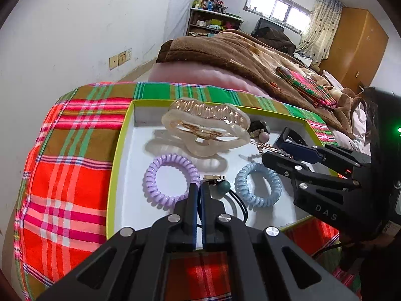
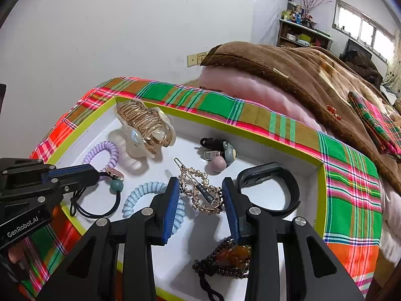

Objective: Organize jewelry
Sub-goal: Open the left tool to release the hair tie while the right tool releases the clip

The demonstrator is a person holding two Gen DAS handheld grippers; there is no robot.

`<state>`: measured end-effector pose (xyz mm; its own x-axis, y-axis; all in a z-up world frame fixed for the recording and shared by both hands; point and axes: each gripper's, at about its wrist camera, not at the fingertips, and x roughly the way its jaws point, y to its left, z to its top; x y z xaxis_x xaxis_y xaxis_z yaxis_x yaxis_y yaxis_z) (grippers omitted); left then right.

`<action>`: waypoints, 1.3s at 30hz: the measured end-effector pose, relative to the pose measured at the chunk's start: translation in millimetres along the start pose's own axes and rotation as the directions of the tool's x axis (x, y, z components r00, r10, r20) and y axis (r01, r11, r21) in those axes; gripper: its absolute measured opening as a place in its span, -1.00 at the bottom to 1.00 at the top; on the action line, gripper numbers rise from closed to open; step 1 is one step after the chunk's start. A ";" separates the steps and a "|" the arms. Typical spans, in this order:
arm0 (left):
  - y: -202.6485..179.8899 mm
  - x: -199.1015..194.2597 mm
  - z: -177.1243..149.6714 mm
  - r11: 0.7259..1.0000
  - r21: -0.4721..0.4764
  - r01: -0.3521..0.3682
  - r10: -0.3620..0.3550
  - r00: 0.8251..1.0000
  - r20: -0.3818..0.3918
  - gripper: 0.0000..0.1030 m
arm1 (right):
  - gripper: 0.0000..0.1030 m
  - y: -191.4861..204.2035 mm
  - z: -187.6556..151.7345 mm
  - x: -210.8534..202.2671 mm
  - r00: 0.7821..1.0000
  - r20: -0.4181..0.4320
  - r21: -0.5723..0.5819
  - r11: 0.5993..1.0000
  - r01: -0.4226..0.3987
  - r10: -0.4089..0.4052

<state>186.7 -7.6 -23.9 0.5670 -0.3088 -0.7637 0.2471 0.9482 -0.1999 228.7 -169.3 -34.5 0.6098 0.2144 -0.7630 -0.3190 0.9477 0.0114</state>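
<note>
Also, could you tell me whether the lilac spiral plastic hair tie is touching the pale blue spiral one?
Apart. The left wrist view shows a green bead and white tray floor between the lilac tie and the blue tie.

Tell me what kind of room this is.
Most likely a bedroom in a home: a bed with a brown blanket, a wooden wardrobe, and a cluttered shelf beside a curtained window.

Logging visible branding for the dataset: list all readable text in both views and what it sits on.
"GenRobot.AI": side of the left tool, seen from the right wrist.
"DAS", cut off by the frame edge: side of the right tool, seen from the left wrist.
Black tag on the gold hair clip: lettering too small to read.
Nothing else legible.
</note>
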 end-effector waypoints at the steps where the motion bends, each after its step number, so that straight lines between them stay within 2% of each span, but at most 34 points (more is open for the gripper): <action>1: 0.5 -0.7 -0.3 1.000 0.000 -0.003 0.003 1.000 0.004 -0.96 | -0.30 -0.1 0.0 0.1 1.000 0.000 0.001 1.000 -0.002 0.002; 14: 1.2 -0.9 0.2 1.000 -0.007 -0.003 0.003 1.000 -0.011 -0.88 | -0.30 0.7 -0.3 0.9 1.000 0.000 0.011 1.000 -0.003 0.003; 22: -0.7 -0.3 1.5 1.000 0.001 -0.009 0.009 1.000 -0.010 -0.57 | -0.29 1.5 -1.9 0.1 1.000 0.002 0.013 1.000 -0.016 0.016; 24: -0.6 -0.6 1.5 1.000 0.001 -0.014 0.014 1.000 -0.010 -0.42 | -0.29 2.4 -1.2 0.1 1.000 0.001 0.016 1.000 -0.016 0.016; 31: -0.1 -0.8 0.3 1.000 -0.004 -0.023 0.023 1.000 -0.017 -0.18 | -0.28 2.5 -1.1 -4.5 1.000 0.010 0.029 1.000 -0.005 0.005; 34: -1.2 -2.9 -0.3 1.000 -0.002 -0.022 0.022 1.000 -0.014 -0.14 | -0.20 1.8 -1.1 -8.6 1.000 0.021 0.036 0.999 -0.006 0.006; 39: -2.8 -5.8 -2.6 1.000 -0.002 -0.028 0.028 1.000 -0.013 -0.07 | -0.20 3.2 -2.0 -16.5 0.999 0.037 0.049 0.999 -0.004 0.003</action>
<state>180.7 -8.2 -20.5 0.5638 -0.2809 -0.7766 0.2297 0.9566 -0.1793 216.1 -170.3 -23.1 0.6356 0.2255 -0.7383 -0.2858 0.9572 0.0463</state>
